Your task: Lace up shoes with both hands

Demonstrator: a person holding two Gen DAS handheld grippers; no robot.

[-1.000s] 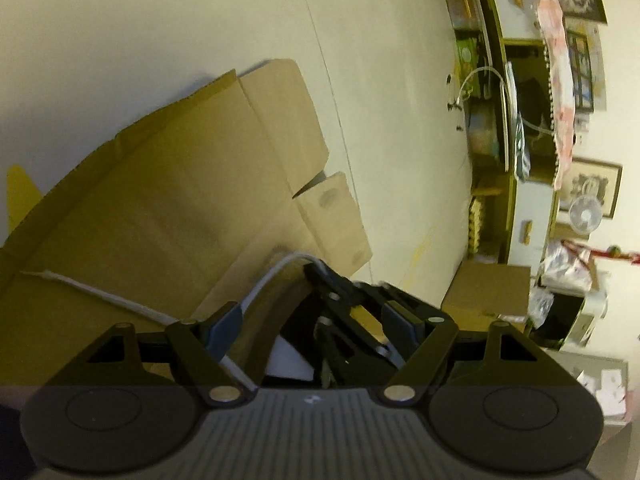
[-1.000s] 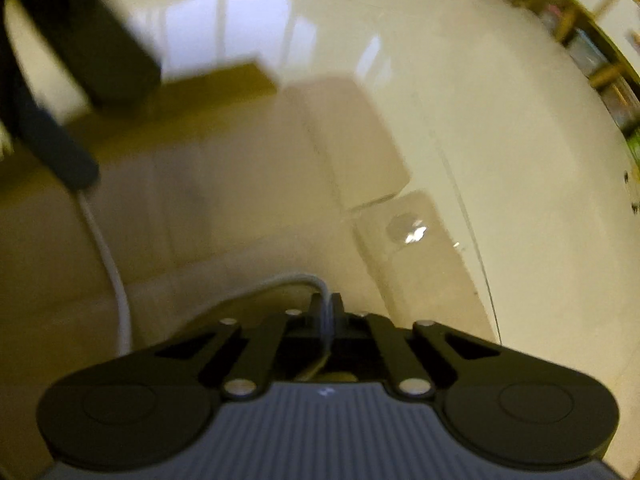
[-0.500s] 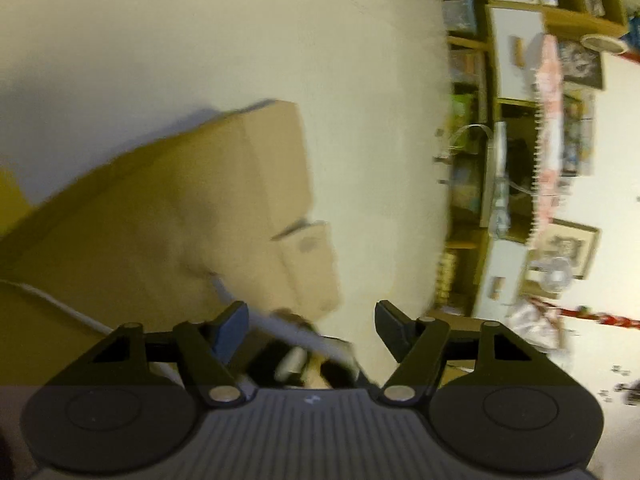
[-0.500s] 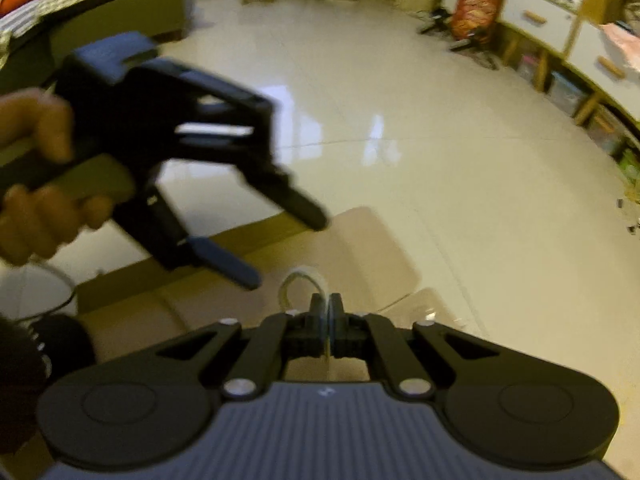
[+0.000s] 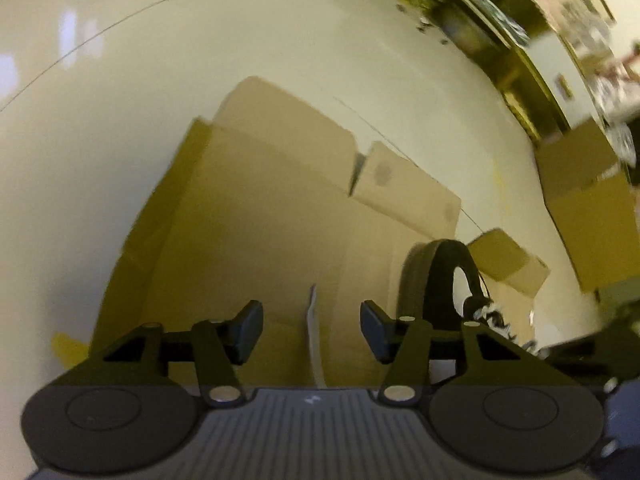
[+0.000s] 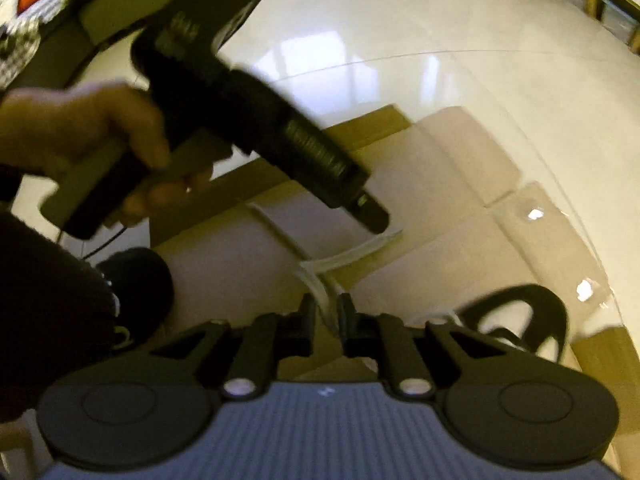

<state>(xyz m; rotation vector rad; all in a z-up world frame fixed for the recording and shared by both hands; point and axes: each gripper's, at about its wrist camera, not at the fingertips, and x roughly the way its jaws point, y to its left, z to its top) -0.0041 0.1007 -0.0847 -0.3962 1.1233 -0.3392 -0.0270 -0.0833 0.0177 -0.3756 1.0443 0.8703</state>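
A white shoelace (image 5: 311,326) runs up between my left gripper's (image 5: 312,334) fingers; the jaws are closing and the pads stand clear of it. The black shoe (image 5: 438,280) sits just right of that gripper on flattened cardboard (image 5: 260,208). In the right wrist view my right gripper (image 6: 326,320) has its jaws opening, with the shoelace (image 6: 322,294) loose in the narrow gap. A hand (image 6: 80,128) holds the left gripper (image 6: 372,220) above and ahead, its tip right by the lace's free end. The black shoe (image 6: 520,312) lies to the right.
Cardboard sheets cover the glossy pale floor (image 6: 400,40). A second dark shoe-like shape (image 6: 136,280) lies at the left beside a dark sleeve (image 6: 44,312). A cardboard box (image 5: 584,184) and cluttered shelves (image 5: 500,20) stand at the far right.
My right gripper's jaws, shut on the lace before, have parted. My left gripper has rolled, swung over the lace and narrowed its jaws around it.
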